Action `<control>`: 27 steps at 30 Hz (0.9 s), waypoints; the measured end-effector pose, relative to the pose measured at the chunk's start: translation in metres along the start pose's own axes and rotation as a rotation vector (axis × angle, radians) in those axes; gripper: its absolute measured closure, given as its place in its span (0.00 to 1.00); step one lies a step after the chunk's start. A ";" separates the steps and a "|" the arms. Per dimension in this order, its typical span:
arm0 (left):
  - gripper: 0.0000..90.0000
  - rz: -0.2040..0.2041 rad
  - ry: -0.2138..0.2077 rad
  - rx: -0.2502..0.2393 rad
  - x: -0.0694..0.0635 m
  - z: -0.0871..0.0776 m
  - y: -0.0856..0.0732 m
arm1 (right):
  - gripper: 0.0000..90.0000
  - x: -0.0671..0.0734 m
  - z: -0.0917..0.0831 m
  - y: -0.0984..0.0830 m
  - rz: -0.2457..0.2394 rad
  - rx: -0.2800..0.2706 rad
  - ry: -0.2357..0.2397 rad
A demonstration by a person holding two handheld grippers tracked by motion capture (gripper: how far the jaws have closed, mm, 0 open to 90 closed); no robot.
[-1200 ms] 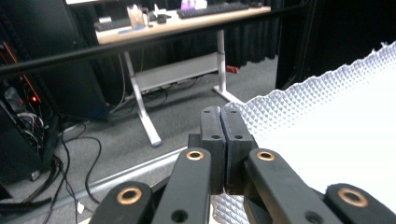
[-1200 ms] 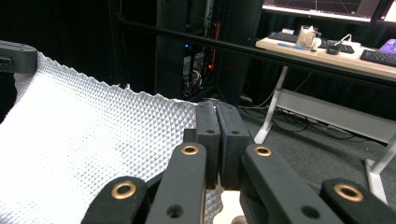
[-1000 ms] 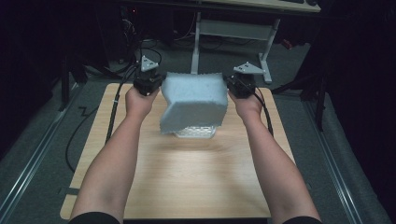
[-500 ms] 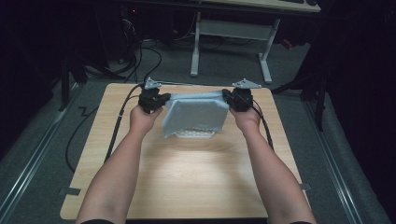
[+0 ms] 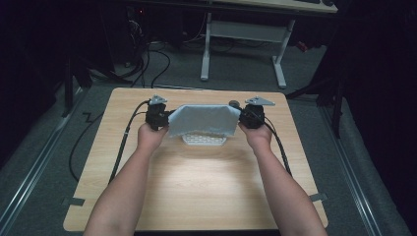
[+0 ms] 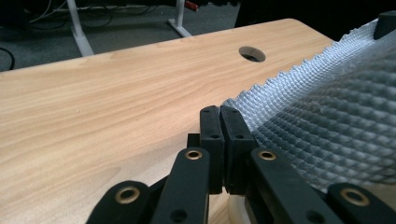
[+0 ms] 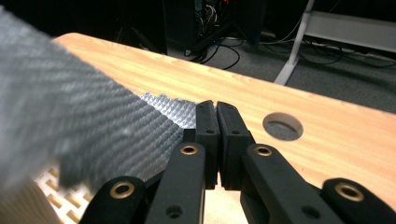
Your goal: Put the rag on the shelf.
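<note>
Here the person holds a pale blue waffle-weave cloth (image 5: 204, 120) stretched between both tools, low over the far half of the wooden table (image 5: 196, 191). The left gripper (image 6: 219, 140) has its jaws pinched together on the cloth's near left corner, and the right gripper (image 7: 215, 140) pinches the opposite corner likewise. Beneath the cloth sits a white perforated basket (image 5: 204, 140), its near edge peeking out. This looks like the step of laying the cloth over the basket; next, both corners likely need lowering evenly, then letting go. Compared with a second ago, the cloth hangs lower, flatter and farther from the person.
</note>
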State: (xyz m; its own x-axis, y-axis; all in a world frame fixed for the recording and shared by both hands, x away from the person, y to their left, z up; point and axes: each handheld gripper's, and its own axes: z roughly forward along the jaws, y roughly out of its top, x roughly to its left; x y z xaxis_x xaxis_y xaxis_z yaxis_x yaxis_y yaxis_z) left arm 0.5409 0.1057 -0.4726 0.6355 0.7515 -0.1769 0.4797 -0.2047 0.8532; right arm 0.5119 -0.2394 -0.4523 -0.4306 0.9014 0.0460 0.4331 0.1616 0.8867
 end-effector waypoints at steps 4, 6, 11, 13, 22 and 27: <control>0.96 -0.006 0.006 -0.001 0.000 0.000 -0.003 | 0.97 -0.001 0.001 -0.009 0.017 0.007 0.003; 0.92 -0.009 0.008 -0.002 0.000 -0.001 -0.004 | 0.93 -0.002 0.003 -0.012 0.030 0.019 0.002; 0.81 -0.028 0.024 -0.004 0.004 -0.006 -0.005 | 0.84 -0.003 0.003 -0.013 0.037 0.027 -0.003; 0.70 -0.028 0.044 -0.008 0.007 -0.012 -0.003 | 0.79 -0.004 0.001 -0.011 0.037 0.019 -0.008; 0.56 -0.019 0.107 -0.035 0.015 -0.033 0.002 | 0.70 -0.012 -0.013 -0.002 0.023 -0.010 -0.045; 0.55 -0.044 0.141 -0.074 0.023 -0.047 -0.003 | 0.58 -0.019 -0.020 -0.001 0.022 -0.013 -0.059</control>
State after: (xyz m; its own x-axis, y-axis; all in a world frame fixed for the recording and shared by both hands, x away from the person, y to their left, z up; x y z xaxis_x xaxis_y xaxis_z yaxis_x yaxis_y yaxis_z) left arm 0.5254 0.1528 -0.4562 0.5209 0.8406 -0.1486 0.4563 -0.1271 0.8807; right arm 0.5038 -0.2644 -0.4448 -0.3734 0.9269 0.0383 0.4316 0.1371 0.8916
